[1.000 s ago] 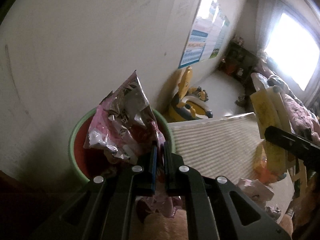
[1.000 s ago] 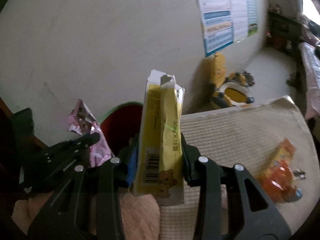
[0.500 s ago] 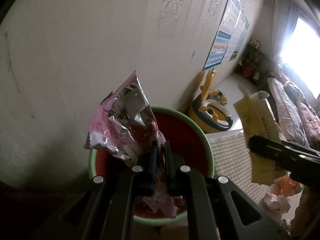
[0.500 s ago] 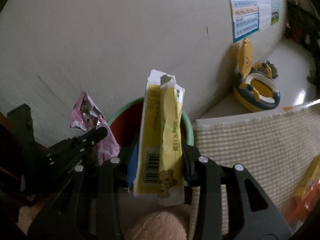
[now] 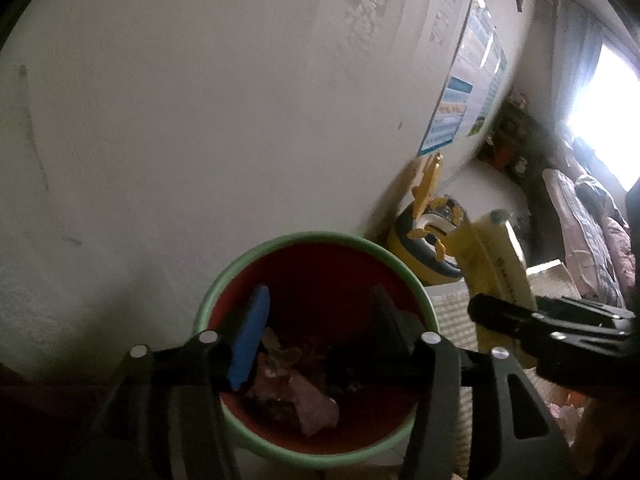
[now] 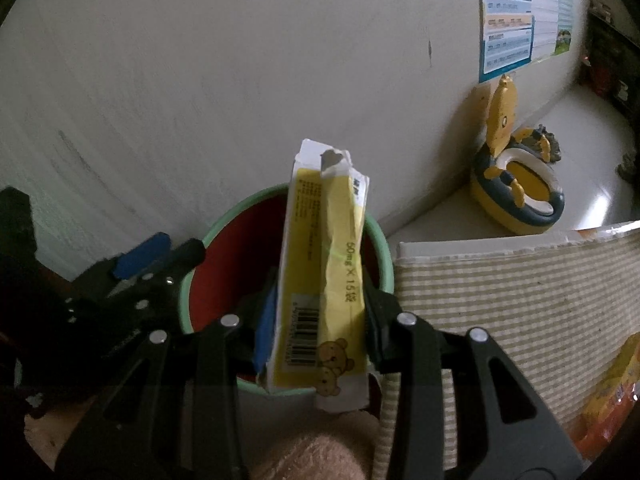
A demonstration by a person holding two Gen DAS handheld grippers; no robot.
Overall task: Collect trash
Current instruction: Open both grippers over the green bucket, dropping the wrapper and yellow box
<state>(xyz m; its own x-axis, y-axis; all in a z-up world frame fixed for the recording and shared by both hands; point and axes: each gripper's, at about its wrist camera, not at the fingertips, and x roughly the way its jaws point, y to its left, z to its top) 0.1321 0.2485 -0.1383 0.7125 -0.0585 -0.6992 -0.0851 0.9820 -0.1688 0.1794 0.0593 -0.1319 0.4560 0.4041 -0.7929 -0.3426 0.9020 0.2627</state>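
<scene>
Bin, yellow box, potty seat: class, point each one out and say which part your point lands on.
bin [image 5: 320, 237], left wrist view, far green rim.
yellow box [image 6: 336, 264], right wrist view, middle of its printed face.
potty seat [image 6: 520, 192], right wrist view, yellow seat ring.

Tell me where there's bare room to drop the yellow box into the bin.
The far half of the bin, against the wall, is bare red. The near half holds crumpled wrappers, with the open left gripper above. The right gripper holds the yellow box over the rim.
</scene>
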